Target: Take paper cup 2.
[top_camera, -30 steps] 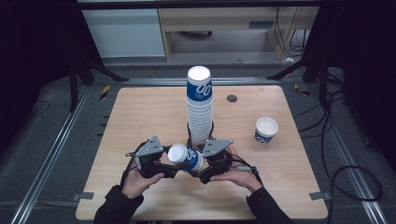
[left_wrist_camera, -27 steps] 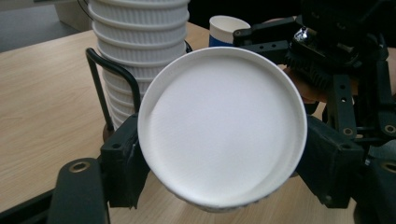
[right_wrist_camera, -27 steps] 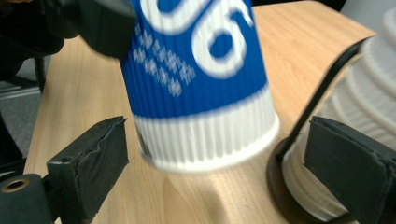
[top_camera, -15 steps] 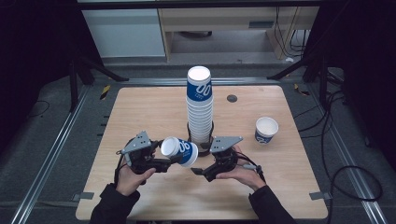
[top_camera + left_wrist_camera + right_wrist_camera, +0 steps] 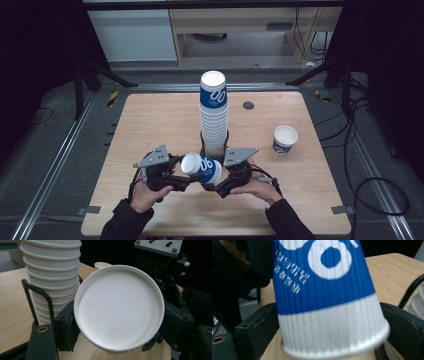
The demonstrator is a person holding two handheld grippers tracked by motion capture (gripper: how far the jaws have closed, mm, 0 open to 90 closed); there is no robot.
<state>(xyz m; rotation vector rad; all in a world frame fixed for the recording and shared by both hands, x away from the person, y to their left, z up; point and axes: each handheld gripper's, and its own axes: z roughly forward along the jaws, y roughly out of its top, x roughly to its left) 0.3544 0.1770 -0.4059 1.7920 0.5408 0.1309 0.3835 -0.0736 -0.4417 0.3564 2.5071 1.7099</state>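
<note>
Centrally, low over the near edge of the wooden table (image 5: pixel 150 125), a blue-and-white ribbed paper cup (image 5: pixel 201 168) lies on its side in the air, held between two hand-held grippers. The left gripper (image 5: pixel 183 176) has its jaws about half spread and pinching the cup's narrow base end; in its own view the white bottom disc (image 5: pixel 119 307) faces the camera with a black jaw on either side. The right gripper (image 5: pixel 214 186) stands at the cup's wide rim end; its jaws have just been opening and now sit spread, with the rim (image 5: pixel 337 350) between them, though whether the pads press it I cannot tell. It looks like a handover, the left taking the cup as the right lets go.

Just behind the cup, a tall stack of matching cups (image 5: pixel 214 112) stands upside down in a black wire holder (image 5: pixel 204 146), likely the source of this cup. Well to the right, a single cup (image 5: pixel 285 139) stands upright and looks empty. A small dark round disc (image 5: pixel 248 105) is set in the tabletop behind the stack.
</note>
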